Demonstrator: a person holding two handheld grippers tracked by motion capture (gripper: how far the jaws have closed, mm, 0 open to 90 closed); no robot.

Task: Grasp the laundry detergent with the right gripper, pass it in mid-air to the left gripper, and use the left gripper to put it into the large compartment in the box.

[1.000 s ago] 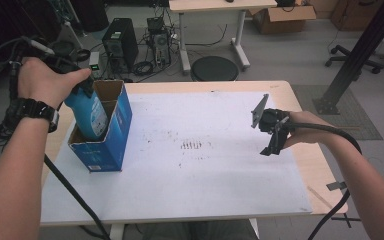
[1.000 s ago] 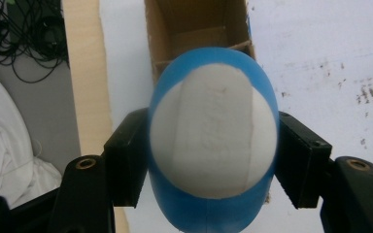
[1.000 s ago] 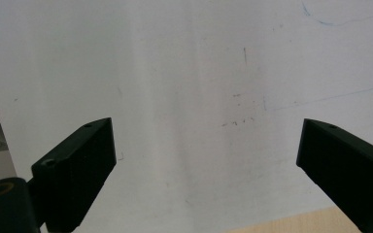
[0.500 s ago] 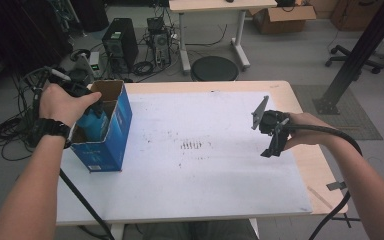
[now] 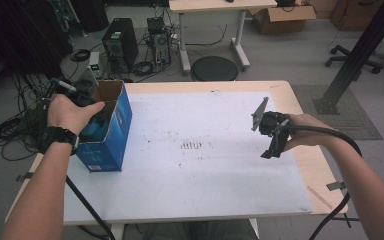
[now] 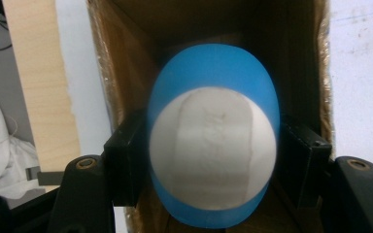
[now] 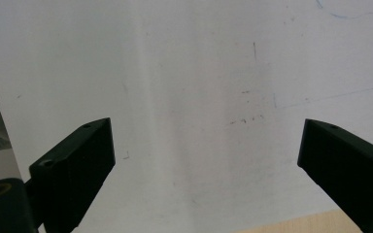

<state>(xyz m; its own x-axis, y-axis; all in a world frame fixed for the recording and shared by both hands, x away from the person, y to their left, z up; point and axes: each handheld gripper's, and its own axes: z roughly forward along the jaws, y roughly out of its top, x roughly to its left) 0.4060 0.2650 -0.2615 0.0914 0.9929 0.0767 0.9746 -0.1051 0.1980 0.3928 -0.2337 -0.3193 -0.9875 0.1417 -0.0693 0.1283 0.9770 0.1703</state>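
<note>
Left tongs [image 6: 213, 160]: clamped on a blue bottle [image 6: 213, 97], one black jaw pressed to each side of it; the bottle's white underside faces the camera in the left gripper view
Blue bottle: down inside the open blue box [image 5: 117, 125], its brown cardboard inner walls showing all round it in the left gripper view; from the high view a bit of blue peeks out under the left hand [image 5: 72, 112]
Left hand: over the top of the box at the left side of the counter, a dark band on the wrist
Blue box: upright near the left edge of the white sheet [image 5: 195, 165], top flaps open
Right tongs [image 5: 271, 139]: wide apart with nothing between the jaws; in the right gripper view the bare, lightly scuffed white sheet lies between them
Right hand [image 5: 300, 131]: holds its tongs above the right part of the counter, well apart from the box, a black cable [image 5: 340, 150] trailing back along the forearm
Counter [image 5: 300, 100]: pale wood, mostly covered by the white sheet, which bears a small cluster of dark marks near its middle
Beyond the counter: a round black stool [image 5: 214, 68], a computer tower [image 5: 117, 42] and tangled cables on a grey floor
</note>
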